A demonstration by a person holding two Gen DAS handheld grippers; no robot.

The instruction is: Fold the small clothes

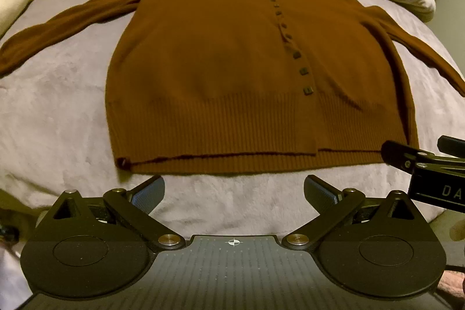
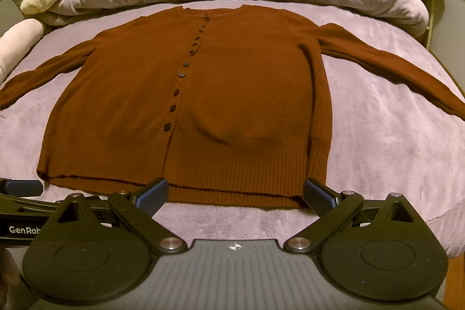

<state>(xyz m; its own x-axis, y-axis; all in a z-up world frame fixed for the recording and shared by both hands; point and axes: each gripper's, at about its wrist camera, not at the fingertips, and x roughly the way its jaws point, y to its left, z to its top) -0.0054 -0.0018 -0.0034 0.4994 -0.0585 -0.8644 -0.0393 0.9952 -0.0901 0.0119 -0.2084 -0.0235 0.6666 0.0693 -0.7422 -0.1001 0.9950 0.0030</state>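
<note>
While level and side by side, both grippers, left gripper (image 1: 234,191) and right gripper (image 2: 236,193), jaws wide apart before the cardigan (image 1: 226,63).

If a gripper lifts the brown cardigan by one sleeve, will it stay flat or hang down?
The brown cardigan is soft knit, so it would probably droop and stretch. Its buttons look fastened, so the front panels likely stay together. The plush bedspread may drag on it.

Your two wrist cameras sit low at the bed's (image 1: 72,112) foot edge, side by side, facing the cardigan (image 2: 186,95); both share it.
</note>
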